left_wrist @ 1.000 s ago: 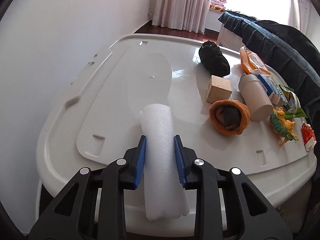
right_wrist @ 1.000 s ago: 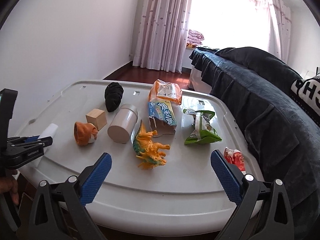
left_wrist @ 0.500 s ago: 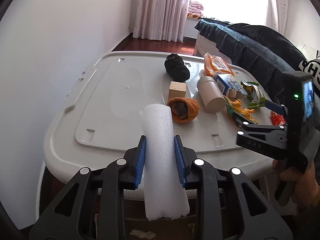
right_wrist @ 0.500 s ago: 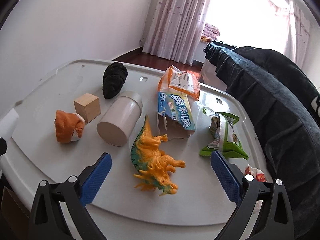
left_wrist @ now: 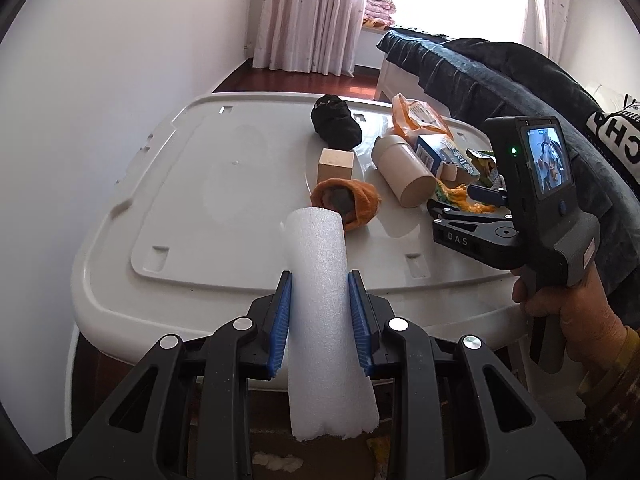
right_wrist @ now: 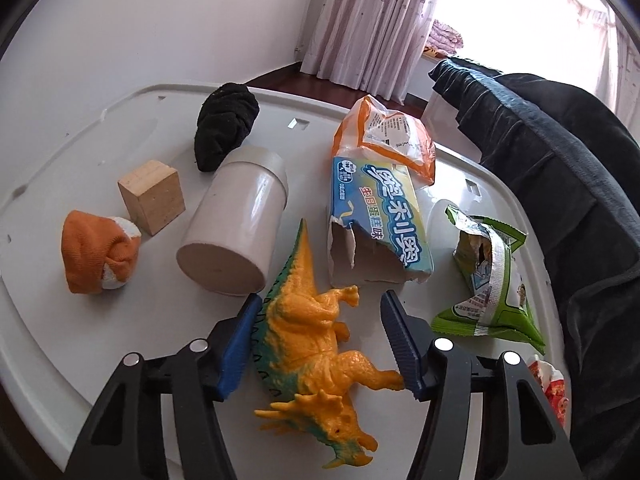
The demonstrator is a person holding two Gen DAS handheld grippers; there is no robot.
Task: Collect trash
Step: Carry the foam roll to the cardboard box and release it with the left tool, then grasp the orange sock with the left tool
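My left gripper (left_wrist: 320, 292) is shut on a white foam roll (left_wrist: 322, 304) and holds it off the near edge of the white table (left_wrist: 208, 200). My right gripper (right_wrist: 318, 308) is open, its jaws either side of a yellow toy dinosaur (right_wrist: 316, 340) lying on the table; it also shows from the side in the left wrist view (left_wrist: 480, 208). Trash on the table: a torn blue carton (right_wrist: 380, 216), an orange-white bag (right_wrist: 388, 136), a green snack wrapper (right_wrist: 492, 276) and a red wrapper (right_wrist: 552, 384) at the right edge.
A beige cylinder (right_wrist: 240, 224), a wooden cube (right_wrist: 154, 196), an orange sock ball (right_wrist: 98, 256) and a black cloth bundle (right_wrist: 226, 124) lie on the table. A dark sofa (right_wrist: 560, 160) runs along the right. A cardboard box (left_wrist: 280, 456) with scraps sits below my left gripper.
My left gripper has pulled back off the table edge with the foam roll. My right gripper has moved forward and down over the dinosaur and its jaws have narrowed around it.
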